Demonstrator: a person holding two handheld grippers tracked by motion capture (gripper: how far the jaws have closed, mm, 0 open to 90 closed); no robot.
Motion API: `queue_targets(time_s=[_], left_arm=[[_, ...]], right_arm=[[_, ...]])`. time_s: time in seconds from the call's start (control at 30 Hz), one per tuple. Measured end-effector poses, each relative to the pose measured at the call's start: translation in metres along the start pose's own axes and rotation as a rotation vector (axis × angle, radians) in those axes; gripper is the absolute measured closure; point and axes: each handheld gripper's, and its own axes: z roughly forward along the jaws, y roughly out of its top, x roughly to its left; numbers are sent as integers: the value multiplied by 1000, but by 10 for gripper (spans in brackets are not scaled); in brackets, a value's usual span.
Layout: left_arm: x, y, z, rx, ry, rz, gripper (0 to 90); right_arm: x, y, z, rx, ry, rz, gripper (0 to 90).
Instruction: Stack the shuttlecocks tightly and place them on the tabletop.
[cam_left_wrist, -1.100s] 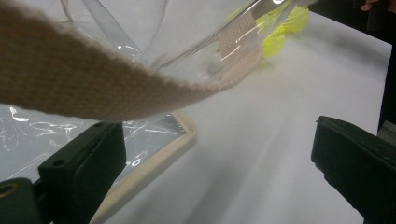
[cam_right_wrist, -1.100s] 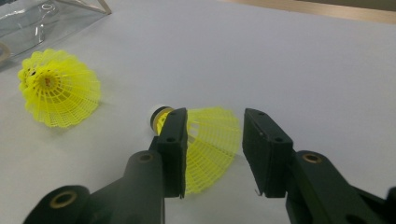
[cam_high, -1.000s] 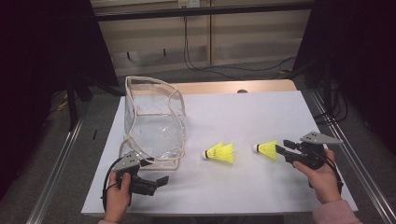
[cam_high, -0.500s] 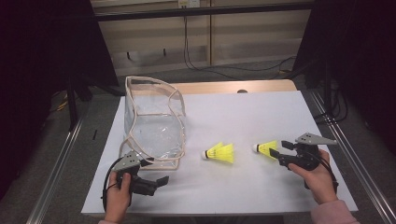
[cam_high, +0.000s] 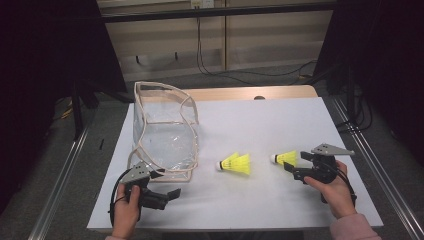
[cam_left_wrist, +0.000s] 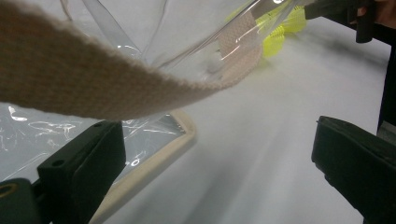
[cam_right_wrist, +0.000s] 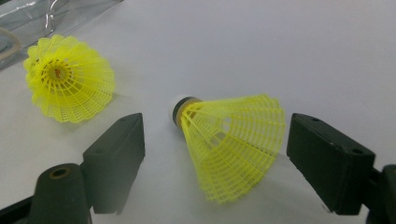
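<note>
Two yellow shuttlecocks lie on the white table (cam_high: 260, 200). Between the jaws of my right gripper (cam_high: 294, 166) (cam_right_wrist: 217, 128) lies the right shuttlecock (cam_high: 285, 158) (cam_right_wrist: 231, 140), on its side with its white cork pointing away. The jaws have just been opening and now stand clear of its skirt. The other shuttlecock (cam_high: 236, 163) (cam_right_wrist: 70, 84) rests farther left. At the front left, my left gripper (cam_high: 167, 195) (cam_left_wrist: 219, 172) is open on nothing, beside the base of a clear bag (cam_high: 165, 135) with beige trim. The bag's strap (cam_left_wrist: 93, 84) hangs just ahead of its jaws.
The clear bag stands upright on the table's left half with its mouth facing up. Metal rails run along both sides of the table. Behind the table's far wooden edge (cam_high: 240, 93), cables trail over the floor.
The right gripper's jaws have spread wider around the right shuttlecock, which stays on the table. The left hand has kept still.
</note>
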Motion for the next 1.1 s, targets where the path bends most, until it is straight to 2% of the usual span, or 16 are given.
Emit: queue_targets(time_s=[0.13,0.17,0.2,0.3,0.4,0.53,0.67,0.9,1.1], left_arm=[[0,0,0,4,0,5,29],[-1,0,0,3,-7,-18,29],[-1,0,-1,-3,6,-7,29],[-1,0,-1,6,-6,-14,29],[0,1,-2,-6,4,-5,29],[0,1,-3,-2,8,4,29],[1,1,-3,3,9,6,29],[0,1,-3,-2,5,5,28],[0,1,-3,-3,14,1,28]], right_arm=[[1,-1,2,5,10,2,164],[1,-1,3,2,12,8,163],[1,-1,3,3,16,6,157],[1,-1,4,11,23,7,125],[0,-2,4,25,42,22,117],[1,-3,5,45,43,24,181],[2,-2,4,39,48,20,254],[2,-3,4,39,68,6,461],[3,-4,5,43,83,-3,589]])
